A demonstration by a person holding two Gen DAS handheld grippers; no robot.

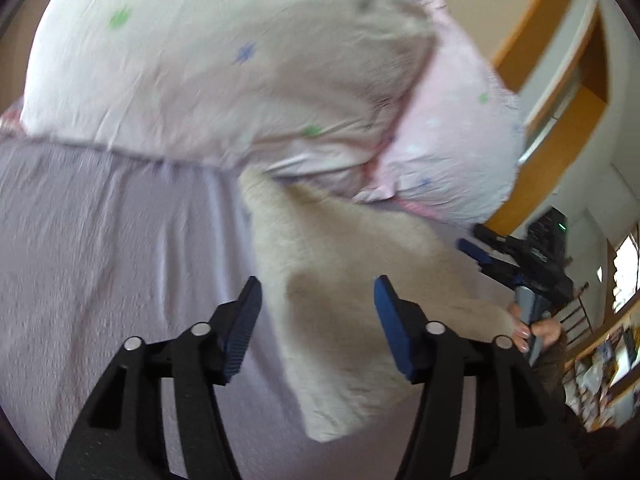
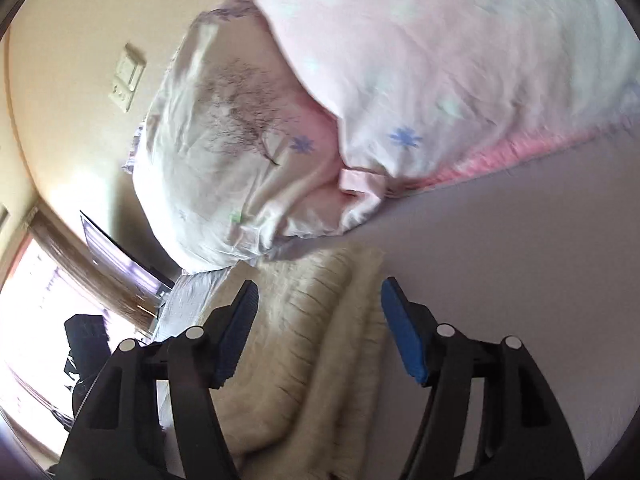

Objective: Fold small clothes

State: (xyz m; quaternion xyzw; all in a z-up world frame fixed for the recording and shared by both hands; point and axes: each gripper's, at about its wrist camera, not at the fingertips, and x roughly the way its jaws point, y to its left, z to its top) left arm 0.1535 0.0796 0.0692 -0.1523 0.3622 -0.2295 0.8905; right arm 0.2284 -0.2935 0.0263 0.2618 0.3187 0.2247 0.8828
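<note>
A small cream fuzzy garment lies folded on the lilac bed sheet, just below the pillows. My left gripper is open above its near part, with the jaws wide apart and nothing between the pads. The right gripper shows at the right of the left wrist view, beside the garment's far edge. In the right wrist view the garment lies in ribbed folds between the open jaws of my right gripper, which holds nothing.
Two pale pillows with small star prints lie against the wall behind the garment. A pink blanket edge runs under them. A wooden door frame and cluttered shelves stand at the right.
</note>
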